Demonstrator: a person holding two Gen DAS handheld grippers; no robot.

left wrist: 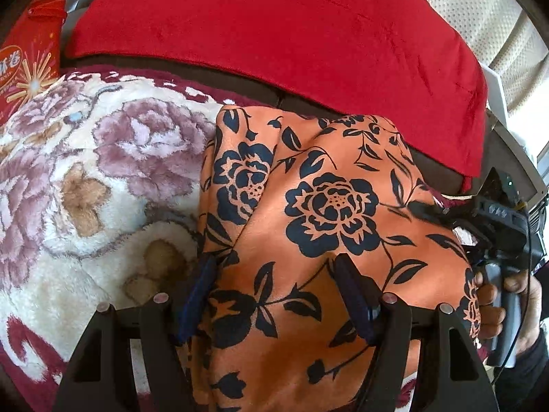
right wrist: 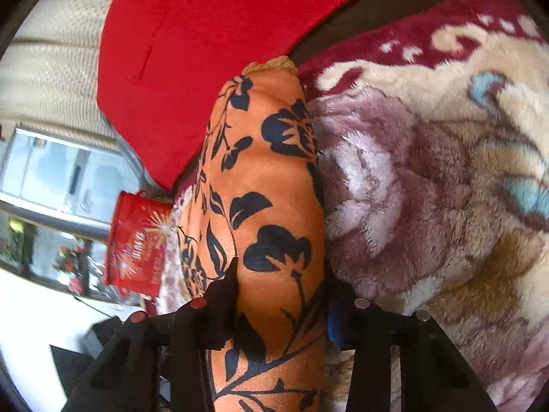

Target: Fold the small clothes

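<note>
Where the orange garment (left wrist: 308, 213) with its black flower print lies bunched and partly folded, the surface under it is a thick plush blanket (left wrist: 85, 178), cream with mauve roses, tan leaves and a dark red scrolled border. In the right wrist view the same blanket (right wrist: 429, 178) fills the right side, its pile showing a pale blue motif near the edge. Behind the garment a bright red velvety cushion (left wrist: 274, 34) rests against a dark brown strip of upholstery. A red snack packet (left wrist: 31, 68) printed with gold starbursts stands at the far left edge of the blanket; from the right wrist camera that packet (right wrist: 137, 243) sits beside the cloth's left edge. Cream dotted fabric (left wrist: 480, 10), perhaps a curtain, hangs beyond the cushion, and a bright window with blurred greenery shows at the left of the right wrist view.

The left tongs (left wrist: 274, 295) stand spread, the orange cloth lying between and over their blue-padded fingers without being squeezed. The right tongs (right wrist: 281, 312) have a fold of the garment (right wrist: 267, 189) running between their fingers; the fingers sit close against the fold on both sides, but whether they actually press it I cannot tell. In the left wrist view, the person's hand (left wrist: 494, 302) grips the grey handle of the other tool at the garment's right edge.
</note>
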